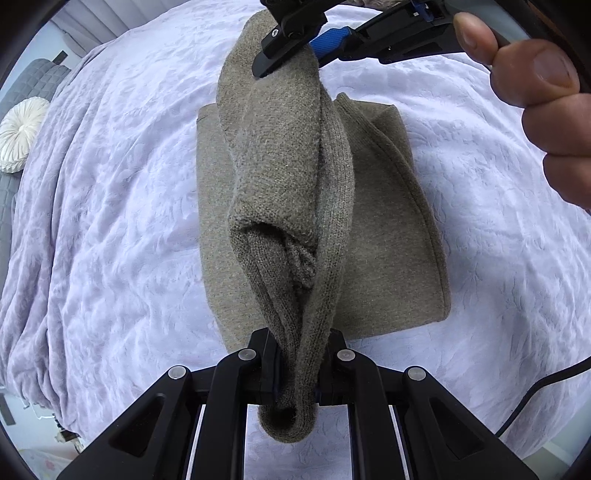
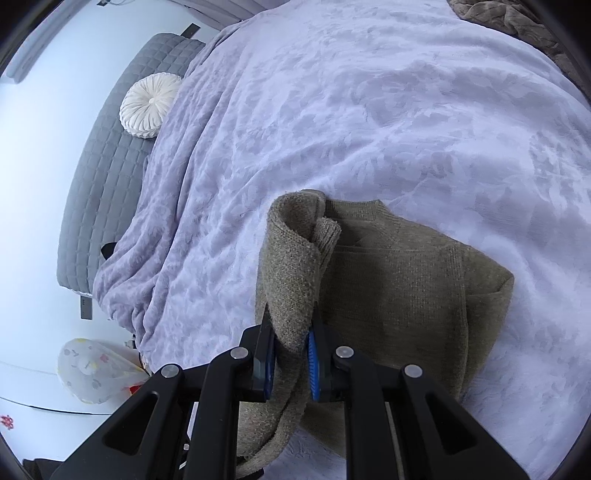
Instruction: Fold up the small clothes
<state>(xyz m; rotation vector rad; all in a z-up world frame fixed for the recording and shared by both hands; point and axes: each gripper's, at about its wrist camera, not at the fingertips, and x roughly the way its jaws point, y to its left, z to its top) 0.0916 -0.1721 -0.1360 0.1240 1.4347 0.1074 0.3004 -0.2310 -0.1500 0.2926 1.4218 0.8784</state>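
Observation:
An olive-brown knit sweater (image 1: 388, 229) lies partly folded on the lilac bedspread (image 1: 110, 206). One long fold of it, the raised edge (image 1: 280, 177), is lifted off the bed and stretched between both grippers. My left gripper (image 1: 297, 369) is shut on the near end of that fold. My right gripper (image 1: 291, 55), at the top of the left wrist view, pinches the far end, with a person's hand (image 1: 535, 92) on its handle. In the right wrist view the right gripper (image 2: 290, 365) is shut on the sweater (image 2: 406, 288), whose body rests flat on the bed.
A round white pleated cushion (image 2: 147, 105) sits on a grey quilted bench (image 2: 107, 177) beside the bed. A patterned plastic bag (image 2: 92, 369) lies on the floor. A brown throw (image 2: 517, 18) lies at the bed's far corner. A black cable (image 1: 535, 398) trails on the right.

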